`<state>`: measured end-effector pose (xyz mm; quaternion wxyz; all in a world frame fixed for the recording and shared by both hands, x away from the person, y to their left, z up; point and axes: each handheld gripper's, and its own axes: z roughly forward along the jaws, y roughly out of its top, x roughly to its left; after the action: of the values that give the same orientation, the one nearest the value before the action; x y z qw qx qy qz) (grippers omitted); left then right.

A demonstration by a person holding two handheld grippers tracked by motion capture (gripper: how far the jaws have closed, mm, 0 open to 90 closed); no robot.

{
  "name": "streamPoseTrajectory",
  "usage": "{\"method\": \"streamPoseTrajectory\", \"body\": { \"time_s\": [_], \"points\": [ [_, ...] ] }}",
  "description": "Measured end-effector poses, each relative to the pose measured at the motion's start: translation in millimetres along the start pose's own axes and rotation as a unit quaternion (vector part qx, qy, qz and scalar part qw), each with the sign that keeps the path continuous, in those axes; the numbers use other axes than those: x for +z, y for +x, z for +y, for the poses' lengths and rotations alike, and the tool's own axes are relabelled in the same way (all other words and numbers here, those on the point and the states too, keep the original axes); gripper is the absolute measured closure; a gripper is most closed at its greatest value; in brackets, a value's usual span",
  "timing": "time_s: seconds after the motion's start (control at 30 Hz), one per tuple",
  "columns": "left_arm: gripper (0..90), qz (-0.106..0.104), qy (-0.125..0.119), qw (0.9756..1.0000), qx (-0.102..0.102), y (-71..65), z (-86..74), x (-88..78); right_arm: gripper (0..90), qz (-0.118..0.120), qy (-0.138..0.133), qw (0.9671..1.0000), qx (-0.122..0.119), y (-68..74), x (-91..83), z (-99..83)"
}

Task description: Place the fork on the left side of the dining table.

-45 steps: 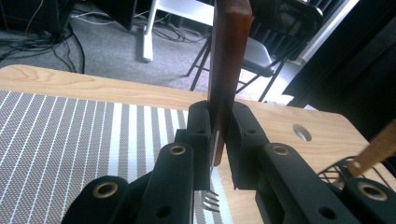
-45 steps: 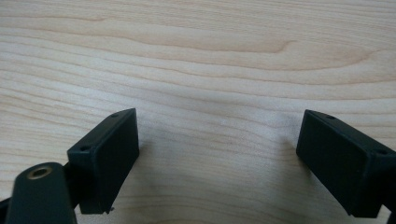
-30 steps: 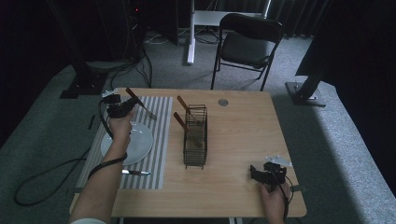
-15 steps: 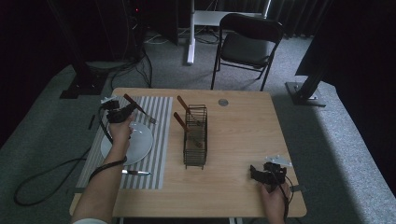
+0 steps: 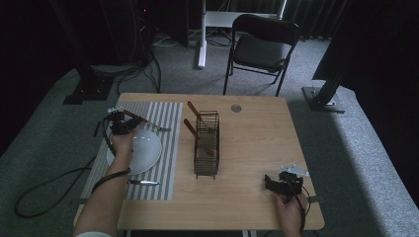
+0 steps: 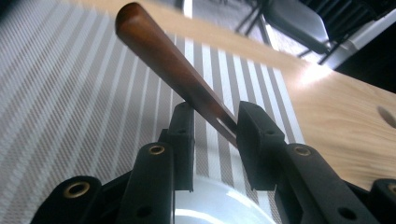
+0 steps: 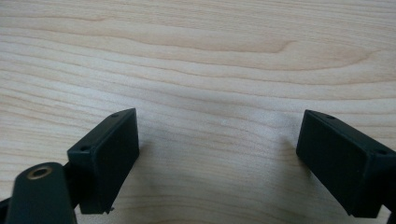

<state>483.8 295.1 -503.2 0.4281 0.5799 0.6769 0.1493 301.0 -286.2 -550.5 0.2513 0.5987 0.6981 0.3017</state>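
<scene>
My left gripper [image 5: 127, 122] hovers low over the striped placemat [image 5: 165, 116], just beyond the white plate [image 5: 141, 153]. A wooden-handled utensil [image 5: 143, 120] lies between its jaws, its metal end resting on the mat to the right. In the left gripper view the brown handle [image 6: 159, 51] slants across my left gripper [image 6: 212, 121]; the jaws have just been opening and mat stripes show in the gap beside the handle. My right gripper [image 5: 281, 183] rests on the table near its front right corner, and my right gripper [image 7: 219, 154] stands wide open over bare wood.
A black wire basket [image 5: 206, 148] stands mid-table with two wooden-handled utensils [image 5: 193, 112] leaning out of it. Another utensil [image 5: 143, 182] lies on the mat in front of the plate. A round grommet [image 5: 236, 108] sits near the far edge; a chair [image 5: 262, 47] stands beyond.
My left hand has sunk toward the placemat with the utensil, whose metal end now lies on the mat. The right hand has stayed still.
</scene>
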Motion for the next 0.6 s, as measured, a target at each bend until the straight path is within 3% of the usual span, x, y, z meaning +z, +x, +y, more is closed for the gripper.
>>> {"method": "streamPoseTrajectory", "body": {
  "time_s": [0.1, 0.27, 0.43, 0.53, 0.6],
  "points": [
    [71.5, 0.002, 0.0, 1.0, 0.001, 1.4, -2.6, 1.9, 12.7, 0.0, 0.0, 1.0, 0.0, 0.0, 0.0, 0.0],
    [71.6, 0.01, 0.016, 0.9996, -0.023, 7.0, -6.7, 6.8, 12.8, 0.0, 0.0, 1.0, 0.0, 0.0, 0.0, 0.0],
    [73.4, 0.02, 0.029, 0.9988, -0.035, 10.8, -7.1, 8.1, 12.8, 0.0, 0.0, 1.0, 0.0, 0.0, 0.0, 0.0],
    [61.5, 0.01, 0.027, 0.9981, -0.054, 12.2, -6.3, 8.1, 12.8, 0.0, 0.0, 1.0, 0.0, 0.0, 0.0, 0.0],
    [58.7, 0.019, 0.027, 0.9988, -0.037, 10.7, -5.7, 7.2, 12.8, 0.0, 0.0, 1.0, 0.0, 0.0, 0.0, 0.0]
  ]
}}
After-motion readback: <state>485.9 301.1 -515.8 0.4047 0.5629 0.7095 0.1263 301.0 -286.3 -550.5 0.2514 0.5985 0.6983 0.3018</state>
